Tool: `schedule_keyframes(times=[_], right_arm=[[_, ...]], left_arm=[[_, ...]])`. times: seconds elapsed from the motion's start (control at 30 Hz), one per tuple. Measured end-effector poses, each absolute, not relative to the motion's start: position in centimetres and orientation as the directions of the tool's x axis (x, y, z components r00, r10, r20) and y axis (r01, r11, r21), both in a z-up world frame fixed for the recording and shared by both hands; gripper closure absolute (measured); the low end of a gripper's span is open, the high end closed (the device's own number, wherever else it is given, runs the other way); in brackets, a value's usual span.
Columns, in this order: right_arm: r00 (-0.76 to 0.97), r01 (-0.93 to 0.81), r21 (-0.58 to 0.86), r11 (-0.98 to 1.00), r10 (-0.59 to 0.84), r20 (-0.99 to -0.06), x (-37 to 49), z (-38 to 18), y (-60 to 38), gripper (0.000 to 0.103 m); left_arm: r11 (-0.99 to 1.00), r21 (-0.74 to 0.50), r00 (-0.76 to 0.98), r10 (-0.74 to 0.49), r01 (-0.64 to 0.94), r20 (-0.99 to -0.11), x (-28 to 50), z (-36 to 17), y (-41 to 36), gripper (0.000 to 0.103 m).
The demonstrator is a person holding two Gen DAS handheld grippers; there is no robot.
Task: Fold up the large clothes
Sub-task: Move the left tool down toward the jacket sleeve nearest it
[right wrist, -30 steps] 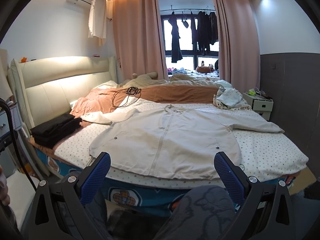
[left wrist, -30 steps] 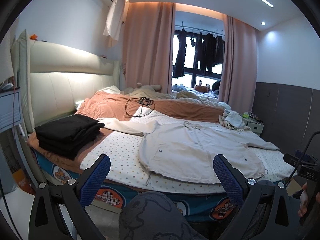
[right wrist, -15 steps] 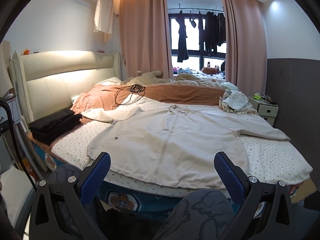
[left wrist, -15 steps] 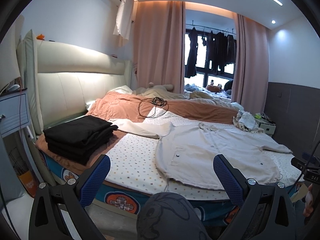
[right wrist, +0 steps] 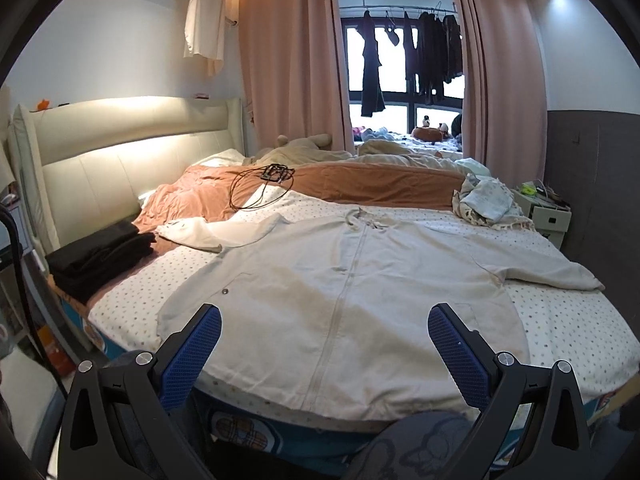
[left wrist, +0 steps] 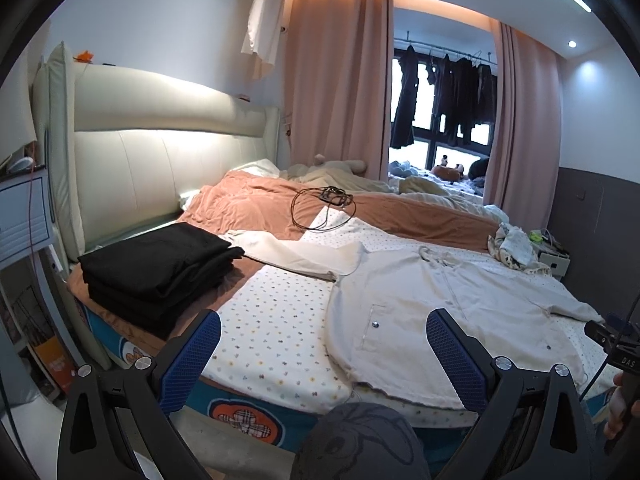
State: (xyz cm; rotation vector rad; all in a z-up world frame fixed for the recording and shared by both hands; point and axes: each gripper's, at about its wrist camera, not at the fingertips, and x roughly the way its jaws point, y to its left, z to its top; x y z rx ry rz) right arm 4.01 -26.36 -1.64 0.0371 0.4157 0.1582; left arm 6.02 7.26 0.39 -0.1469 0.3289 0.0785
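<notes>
Hovering: both tongs (left wrist: 323, 354) (right wrist: 324, 344) wide apart, empty | jacket (right wrist: 340, 280) flat | label "DAS" (left wrist: 628, 363)

I see a large cream zip-front cloth jacket (right wrist: 340, 280) lying flat, front up, sleeves spread, on the dotted bed sheet (right wrist: 560, 320).
</notes>
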Motion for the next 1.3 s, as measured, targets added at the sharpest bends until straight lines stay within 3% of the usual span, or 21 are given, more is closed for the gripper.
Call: schedule_keyframes(times=[0.87, 1.3], right_arm=[[0.811, -0.193, 0.197, 0.961, 0.269, -0.52, 24.1, -3.6, -25.7, 0.0], [0.761, -0.273, 0.234, 0.933, 0.358, -0.54, 34.8, -4.2, -21.9, 0.0]], left_arm=[[0.958, -0.169, 0.855, 0.119, -0.233, -0.506, 23.7, -1.0, 13.0, 0.001], [0.948, -0.21, 0.808, 0.074, -0.239, -0.584, 34.5, -1.2, 15.6, 0.022]])
